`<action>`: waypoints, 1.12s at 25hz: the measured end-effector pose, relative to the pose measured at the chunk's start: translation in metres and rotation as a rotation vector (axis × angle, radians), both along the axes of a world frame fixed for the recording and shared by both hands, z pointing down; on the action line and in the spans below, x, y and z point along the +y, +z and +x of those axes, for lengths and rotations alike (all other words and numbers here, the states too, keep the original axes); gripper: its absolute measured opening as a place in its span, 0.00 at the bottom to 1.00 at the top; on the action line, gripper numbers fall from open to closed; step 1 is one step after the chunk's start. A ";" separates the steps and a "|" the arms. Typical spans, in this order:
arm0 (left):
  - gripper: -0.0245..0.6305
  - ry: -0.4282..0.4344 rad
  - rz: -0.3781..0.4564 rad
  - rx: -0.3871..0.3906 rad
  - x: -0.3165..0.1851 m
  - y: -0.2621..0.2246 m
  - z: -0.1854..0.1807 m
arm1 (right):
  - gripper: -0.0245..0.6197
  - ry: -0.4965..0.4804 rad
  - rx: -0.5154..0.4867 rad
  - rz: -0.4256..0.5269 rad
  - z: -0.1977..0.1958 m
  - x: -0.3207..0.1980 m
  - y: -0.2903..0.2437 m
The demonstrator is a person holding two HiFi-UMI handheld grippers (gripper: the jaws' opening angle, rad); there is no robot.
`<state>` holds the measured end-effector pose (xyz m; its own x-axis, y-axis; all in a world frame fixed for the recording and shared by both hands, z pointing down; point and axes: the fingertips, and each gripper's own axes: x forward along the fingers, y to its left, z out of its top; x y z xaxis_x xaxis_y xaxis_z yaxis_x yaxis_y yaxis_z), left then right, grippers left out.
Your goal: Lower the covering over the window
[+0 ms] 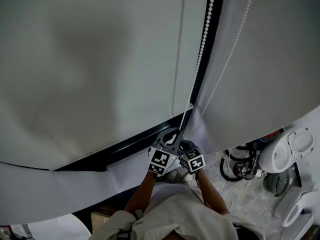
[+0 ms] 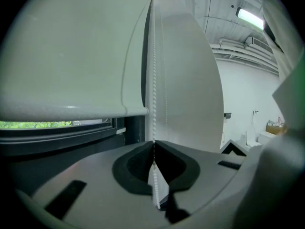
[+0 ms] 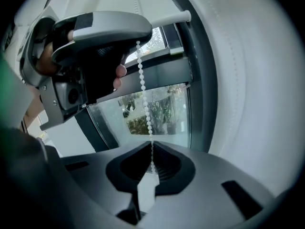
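A white roller blind covers most of the window; its bottom bar hangs just above a strip of uncovered glass. A white bead chain runs down along the dark frame to both grippers. My left gripper is shut on the chain, which rises straight from its jaws. Just below it, my right gripper is shut on the same chain, and that stretch runs up to the left gripper. Window glass shows behind.
A second white blind hangs right of the dark window frame. On the floor at lower right stand white fan-like appliances and coiled cables. A sleeve and arms fill the bottom middle.
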<state>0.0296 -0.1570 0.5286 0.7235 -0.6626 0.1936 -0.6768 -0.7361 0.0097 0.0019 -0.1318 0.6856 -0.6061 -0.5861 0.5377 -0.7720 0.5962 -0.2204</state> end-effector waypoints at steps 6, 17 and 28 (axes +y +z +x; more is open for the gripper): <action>0.06 0.005 -0.045 -0.030 -0.003 0.026 0.001 | 0.05 0.002 0.028 -0.051 0.003 0.003 0.027; 0.07 0.027 -0.060 -0.012 0.003 0.027 0.002 | 0.06 -0.019 0.067 -0.018 -0.002 0.008 0.022; 0.07 -0.003 -0.041 -0.012 0.003 0.021 -0.008 | 0.21 -0.017 0.070 0.056 -0.002 0.011 0.007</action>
<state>0.0216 -0.1540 0.5494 0.7191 -0.6560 0.2291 -0.6791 -0.7333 0.0318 -0.0005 -0.1209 0.6930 -0.5786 -0.6060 0.5458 -0.7738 0.6193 -0.1327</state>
